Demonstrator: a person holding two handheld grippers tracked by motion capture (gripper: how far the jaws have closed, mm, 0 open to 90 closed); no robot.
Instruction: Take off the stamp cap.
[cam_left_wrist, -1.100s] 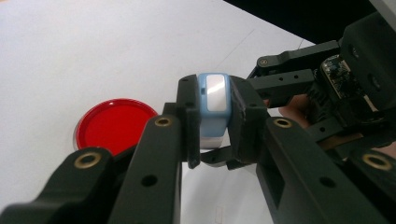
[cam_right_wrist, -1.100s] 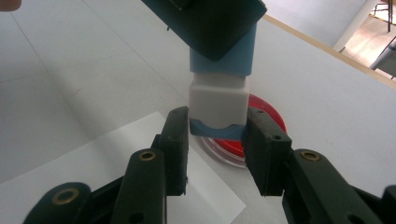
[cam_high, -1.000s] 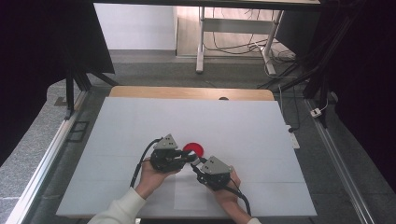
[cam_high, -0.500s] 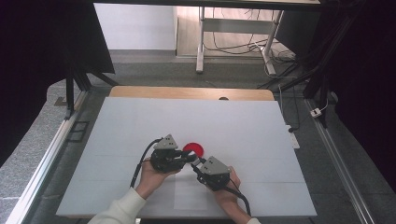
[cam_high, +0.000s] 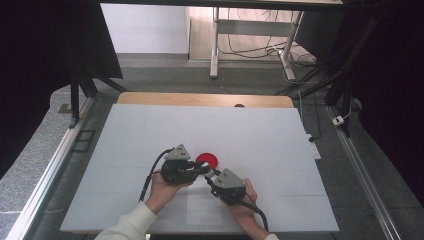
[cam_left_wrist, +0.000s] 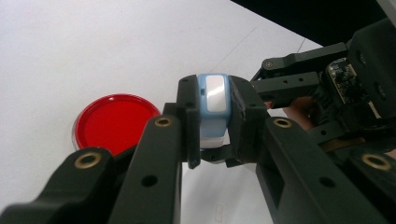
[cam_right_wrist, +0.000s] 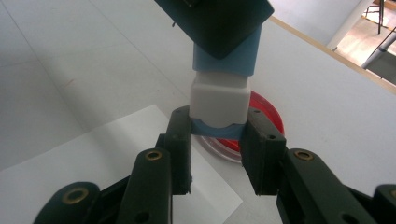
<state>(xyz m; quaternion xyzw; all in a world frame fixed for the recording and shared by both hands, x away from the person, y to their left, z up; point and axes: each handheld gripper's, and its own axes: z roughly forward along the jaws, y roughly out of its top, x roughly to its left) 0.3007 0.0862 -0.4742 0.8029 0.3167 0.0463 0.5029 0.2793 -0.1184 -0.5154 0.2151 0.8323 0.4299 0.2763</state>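
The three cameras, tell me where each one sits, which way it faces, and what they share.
High view: above the table, looking forward and down; forearms and both hands enter from below.
Left gripper view: rides the left gripper, looking along its jaws shut on the blue and white block.
Right gripper view: rides the right gripper, jaws shut on that block's lower end.
Shared: block and red disc.

no readable text, labels, brands, numbers or signs anywhere

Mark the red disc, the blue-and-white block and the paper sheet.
red disc (cam_left_wrist: 114, 122), left gripper view, middle of its top face
blue-and-white block (cam_right_wrist: 219, 102), right gripper view, white section
paper sheet (cam_right_wrist: 93, 149), right gripper view, bare middle
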